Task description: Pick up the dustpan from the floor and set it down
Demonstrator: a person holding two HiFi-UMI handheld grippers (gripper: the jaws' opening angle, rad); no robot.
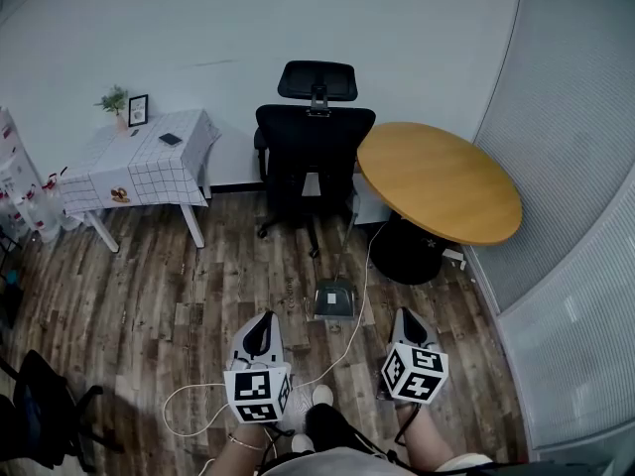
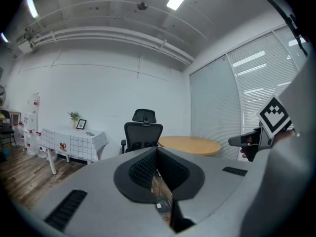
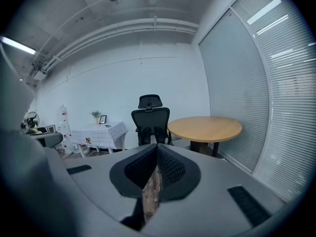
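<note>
Left gripper [image 1: 262, 318]: fingers closed tip to tip, nothing between them; low part of its own view blocked by the grey body, only a sliver of floor [image 1: 149, 305] behind the fingers. Dustpan [image 1: 334, 298] plain only in the head view: flat on the floor, between the grippers and farther off, near the office chair [image 1: 313, 147], handle hard to trace. Right gripper [image 1: 404, 313]: fingers likewise pressed together, holding nothing.
</note>
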